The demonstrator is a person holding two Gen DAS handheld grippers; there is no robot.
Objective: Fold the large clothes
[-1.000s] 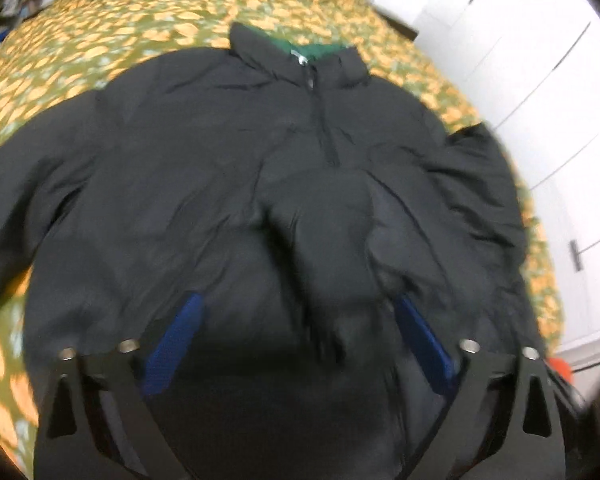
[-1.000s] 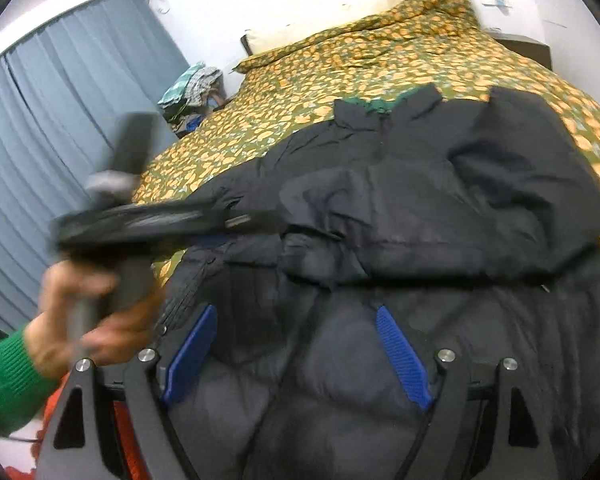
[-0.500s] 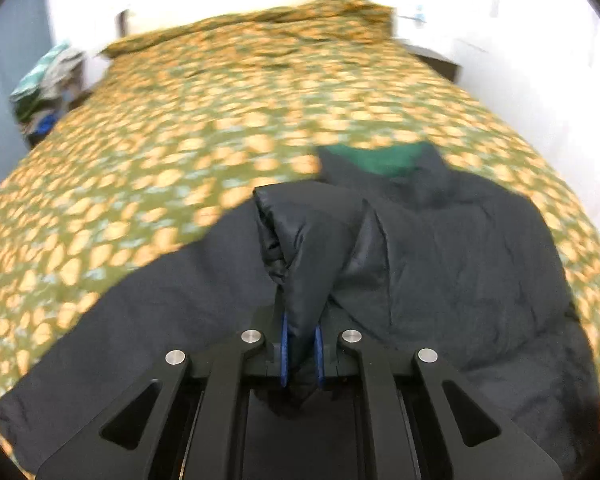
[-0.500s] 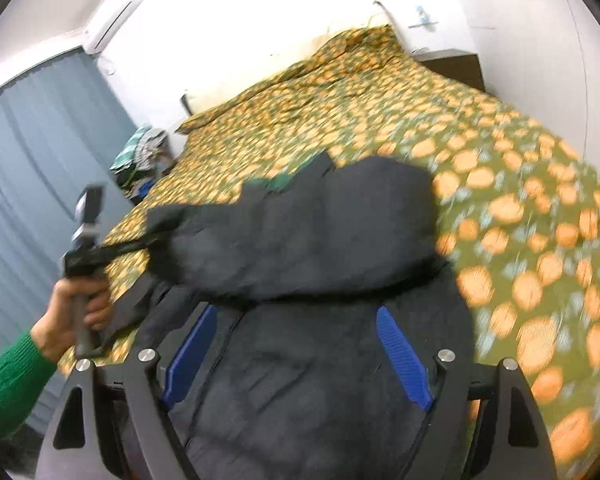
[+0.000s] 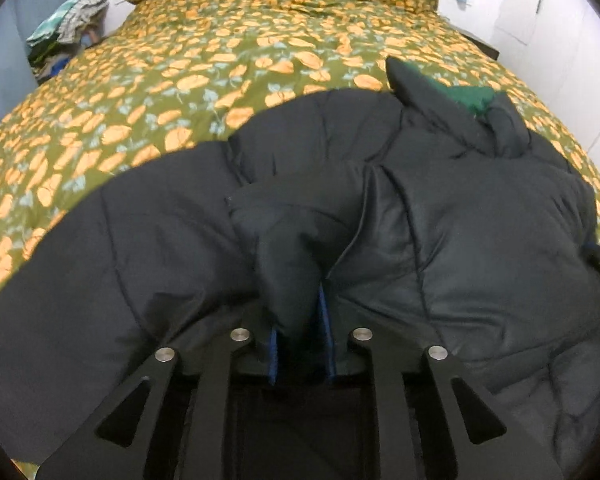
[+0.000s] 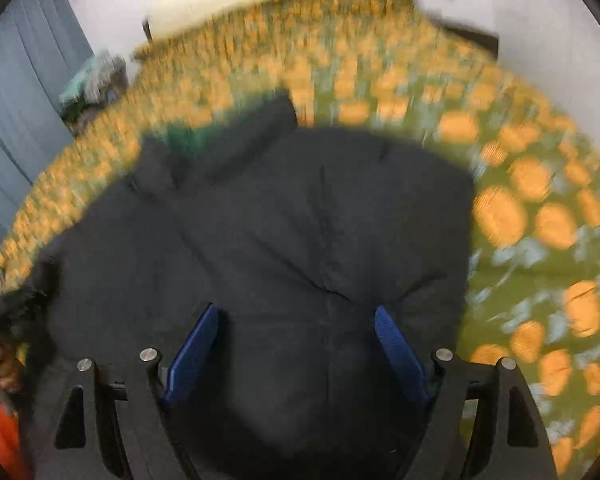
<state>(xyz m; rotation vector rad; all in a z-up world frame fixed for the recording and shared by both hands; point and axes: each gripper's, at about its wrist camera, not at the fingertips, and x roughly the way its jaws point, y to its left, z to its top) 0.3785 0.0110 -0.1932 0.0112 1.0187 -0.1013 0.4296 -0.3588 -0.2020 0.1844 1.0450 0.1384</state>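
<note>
A black puffer jacket (image 5: 480,240) with a green collar lining (image 5: 470,96) lies on a bed with a green and orange floral cover (image 5: 204,60). My left gripper (image 5: 300,320) is shut on a fold of the jacket's sleeve (image 5: 292,240) and holds it over the jacket's body. In the blurred right wrist view the jacket (image 6: 280,220) fills the middle, collar at the far end. My right gripper (image 6: 296,328) is open just above the jacket's lower part, with nothing between its blue pads (image 6: 396,344).
A pile of clothes (image 5: 64,36) sits at the far left beside the bed, by a grey-blue curtain (image 6: 24,92). White wardrobe doors and wall (image 5: 560,32) stand on the right. A dark nightstand (image 5: 480,44) is at the bed's far right corner.
My left gripper closed on the sleeve and has carried it down and across the jacket. My right gripper stayed open and swung over the jacket; its view is motion-blurred.
</note>
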